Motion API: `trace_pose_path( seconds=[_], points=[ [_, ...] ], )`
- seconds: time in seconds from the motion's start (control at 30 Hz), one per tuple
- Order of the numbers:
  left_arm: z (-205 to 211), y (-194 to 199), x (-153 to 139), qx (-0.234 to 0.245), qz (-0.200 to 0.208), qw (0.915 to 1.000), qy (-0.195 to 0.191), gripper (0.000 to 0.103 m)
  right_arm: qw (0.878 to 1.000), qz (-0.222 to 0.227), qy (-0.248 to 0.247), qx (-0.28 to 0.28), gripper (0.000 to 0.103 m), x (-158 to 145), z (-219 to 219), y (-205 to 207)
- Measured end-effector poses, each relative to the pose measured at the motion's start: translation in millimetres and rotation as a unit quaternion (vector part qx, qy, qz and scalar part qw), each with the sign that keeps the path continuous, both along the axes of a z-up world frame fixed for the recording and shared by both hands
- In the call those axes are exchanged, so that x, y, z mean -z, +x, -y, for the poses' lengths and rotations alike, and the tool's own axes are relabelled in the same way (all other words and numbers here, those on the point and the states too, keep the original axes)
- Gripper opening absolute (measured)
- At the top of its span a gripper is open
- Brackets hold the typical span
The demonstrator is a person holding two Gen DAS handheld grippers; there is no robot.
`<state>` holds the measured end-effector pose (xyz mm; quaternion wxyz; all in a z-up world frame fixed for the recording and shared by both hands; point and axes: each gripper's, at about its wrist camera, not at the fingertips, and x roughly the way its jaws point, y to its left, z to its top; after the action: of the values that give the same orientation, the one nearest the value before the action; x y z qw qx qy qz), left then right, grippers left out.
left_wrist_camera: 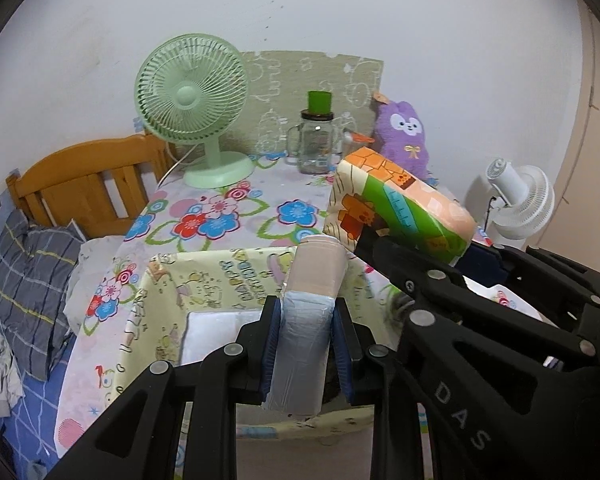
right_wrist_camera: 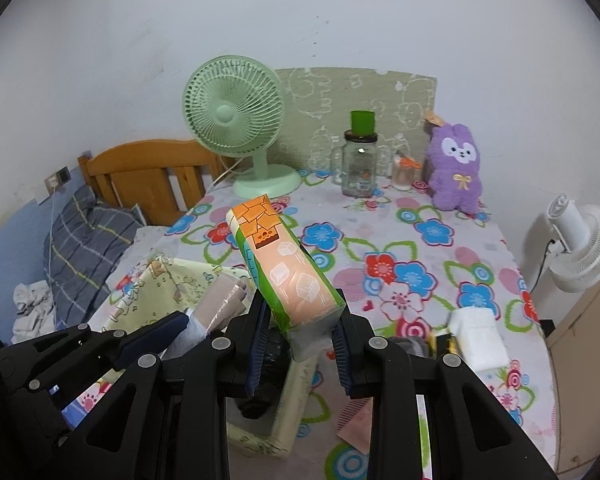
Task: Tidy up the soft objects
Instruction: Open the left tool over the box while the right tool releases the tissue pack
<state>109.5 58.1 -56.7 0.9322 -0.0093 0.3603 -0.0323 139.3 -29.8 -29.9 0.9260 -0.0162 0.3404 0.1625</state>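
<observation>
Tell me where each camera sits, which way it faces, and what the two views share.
Left wrist: on the left gripper, looking forward and down over the yellow fabric box toward the wall; its own fingers clamp a pale wrapped pack, with the right gripper crossing in at right.
Right wrist: on the right gripper, facing the same way, clamped on an orange-green tissue pack; the left gripper shows at lower left.
Shared: green fan, glass jar, purple plush, floral tablecloth.
</observation>
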Motion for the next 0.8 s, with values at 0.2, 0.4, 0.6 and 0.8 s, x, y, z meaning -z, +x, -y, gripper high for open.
trace_pose_path(
  seconds=[0.2,0.4,0.6,0.8],
  points=[
    [-18,8,13,-0.019,-0.014,0.9997,0.003,0.025,1.0,-0.011,-0.003,-0.02,0.033,10,-19,7],
    [-35,17,29,-0.038,-0.034,0.9987,0.007,0.025,0.999,-0.029,-0.006,-0.04,0.033,25,-36,16],
    [-50,26,43,-0.055,-0.051,0.9971,0.01,0.025,0.997,-0.048,-0.012,-0.058,0.033,39,-53,27],
    [-60,32,52,-0.068,-0.068,0.9953,0.008,0.028,0.995,-0.063,-0.014,-0.07,0.033,49,-65,35]
  ],
)
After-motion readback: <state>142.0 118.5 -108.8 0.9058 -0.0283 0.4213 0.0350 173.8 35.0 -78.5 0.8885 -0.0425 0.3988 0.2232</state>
